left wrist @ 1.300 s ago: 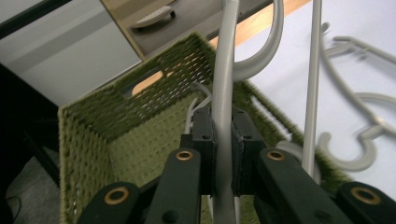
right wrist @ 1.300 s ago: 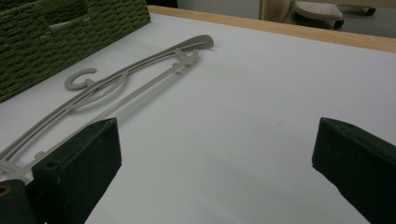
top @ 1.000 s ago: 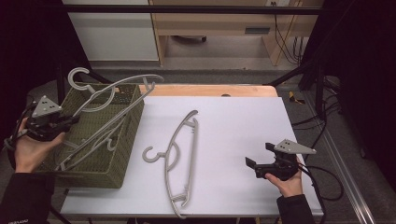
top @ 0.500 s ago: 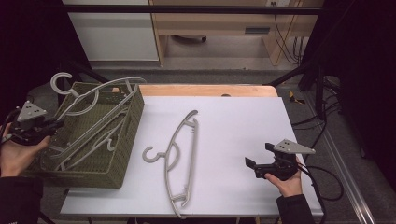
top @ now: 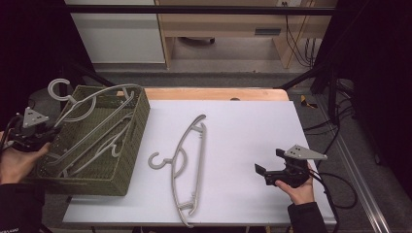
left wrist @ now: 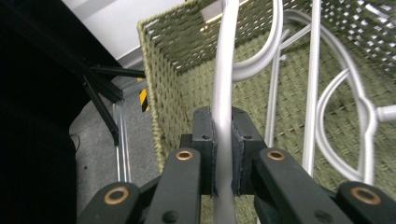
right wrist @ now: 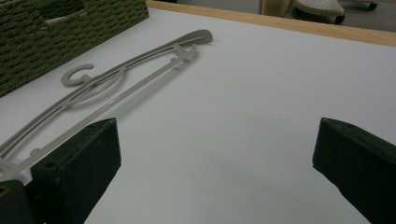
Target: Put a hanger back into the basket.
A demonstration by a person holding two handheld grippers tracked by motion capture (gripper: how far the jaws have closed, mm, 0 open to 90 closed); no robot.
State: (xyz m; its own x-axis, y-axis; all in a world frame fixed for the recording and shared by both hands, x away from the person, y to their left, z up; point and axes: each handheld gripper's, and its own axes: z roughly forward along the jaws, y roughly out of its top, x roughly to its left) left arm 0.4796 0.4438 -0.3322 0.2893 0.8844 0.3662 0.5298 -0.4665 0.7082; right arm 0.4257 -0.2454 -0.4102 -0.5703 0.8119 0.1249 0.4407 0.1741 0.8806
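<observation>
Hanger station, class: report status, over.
Left gripper shut on grey hanger, over green woven basket. Right gripper open, idle. Second hanger on table, unobstructed.

No legible text, label, brand, number or sign appears on any surface in these views. The only sign-like mark is a small patch of yellow-and-black hazard striping [left wrist: 144, 96] on the floor beyond the basket [left wrist: 161, 88], seen in the left gripper view; it carries no letters or figures.
</observation>
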